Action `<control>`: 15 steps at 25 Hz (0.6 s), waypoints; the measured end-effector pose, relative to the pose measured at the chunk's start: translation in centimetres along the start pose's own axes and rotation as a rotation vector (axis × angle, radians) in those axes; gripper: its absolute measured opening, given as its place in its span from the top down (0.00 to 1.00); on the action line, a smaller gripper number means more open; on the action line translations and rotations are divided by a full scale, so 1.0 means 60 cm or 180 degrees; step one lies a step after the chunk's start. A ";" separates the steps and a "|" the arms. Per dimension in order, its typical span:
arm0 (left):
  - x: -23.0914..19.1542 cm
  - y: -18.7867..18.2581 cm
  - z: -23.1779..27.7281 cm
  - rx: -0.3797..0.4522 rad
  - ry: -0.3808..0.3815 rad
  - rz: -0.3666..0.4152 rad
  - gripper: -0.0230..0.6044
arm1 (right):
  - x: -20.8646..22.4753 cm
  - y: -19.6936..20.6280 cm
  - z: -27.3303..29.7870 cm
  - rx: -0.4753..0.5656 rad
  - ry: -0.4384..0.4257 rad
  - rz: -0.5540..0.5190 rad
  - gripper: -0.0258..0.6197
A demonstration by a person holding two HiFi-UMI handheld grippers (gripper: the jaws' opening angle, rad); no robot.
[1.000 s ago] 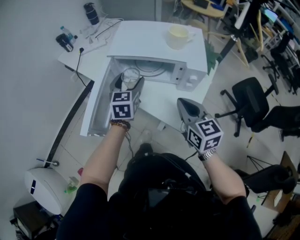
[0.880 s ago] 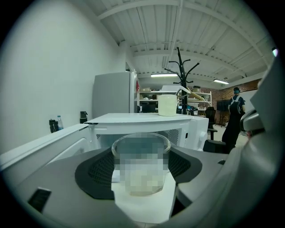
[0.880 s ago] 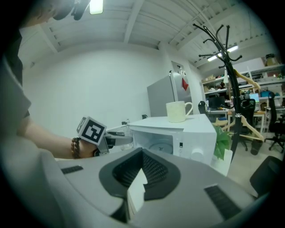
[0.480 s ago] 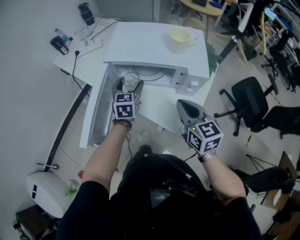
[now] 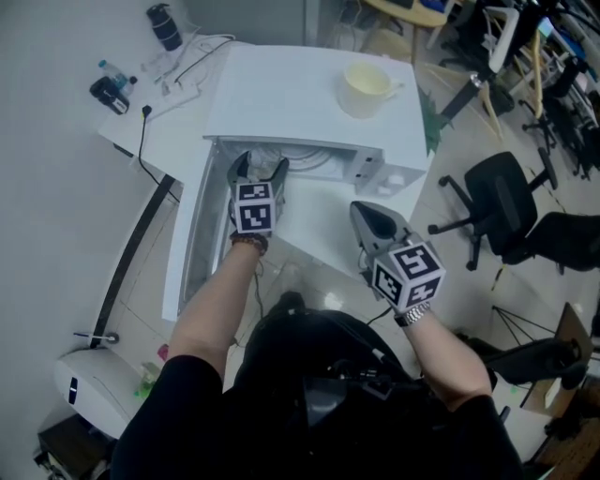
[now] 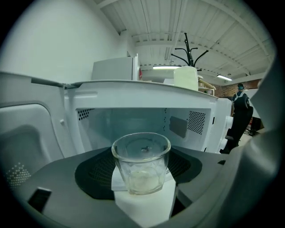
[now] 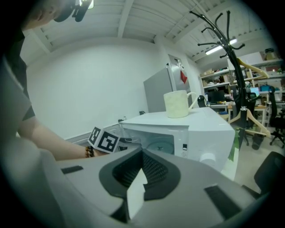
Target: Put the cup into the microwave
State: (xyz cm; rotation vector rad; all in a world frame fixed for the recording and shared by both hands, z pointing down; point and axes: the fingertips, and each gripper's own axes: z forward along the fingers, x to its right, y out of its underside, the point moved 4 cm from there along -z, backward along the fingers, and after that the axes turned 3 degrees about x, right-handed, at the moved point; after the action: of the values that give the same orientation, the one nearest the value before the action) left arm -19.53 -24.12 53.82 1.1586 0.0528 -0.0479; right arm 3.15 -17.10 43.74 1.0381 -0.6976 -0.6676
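Note:
A clear glass cup (image 6: 141, 162) sits between the jaws of my left gripper (image 5: 259, 169), which is shut on it. In the left gripper view the cup stands upright just in front of the open cavity of the white microwave (image 5: 309, 94). Seen from the head view, the gripper's tips are at the mouth of the cavity, and the microwave door (image 5: 187, 239) hangs open to the left. My right gripper (image 5: 372, 222) is shut and empty, held in front of the microwave's right corner.
A cream mug (image 5: 366, 86) stands on top of the microwave. A dark bottle (image 5: 164, 26) and cables lie on the table at the back left. A black office chair (image 5: 502, 202) is to the right, and a white appliance (image 5: 94, 389) sits on the floor at the lower left.
My left gripper has carried the glass cup forward and down, up to the microwave's opening. The right gripper has drifted slightly and stays shut.

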 end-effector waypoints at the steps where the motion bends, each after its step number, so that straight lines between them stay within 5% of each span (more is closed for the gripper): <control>1: -0.001 0.001 0.007 0.0002 -0.0006 -0.0002 0.41 | 0.002 0.001 0.004 -0.0010 0.0003 0.0008 0.94; 15: -0.023 0.016 0.091 -0.0015 -0.0053 0.0029 0.41 | 0.024 0.014 0.056 -0.0132 0.0034 0.0115 0.94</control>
State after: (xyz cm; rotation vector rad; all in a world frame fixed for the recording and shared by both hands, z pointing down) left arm -20.75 -28.75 57.00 1.1537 0.0329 -0.0494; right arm 1.53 -19.71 45.94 0.9882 -0.6890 -0.6424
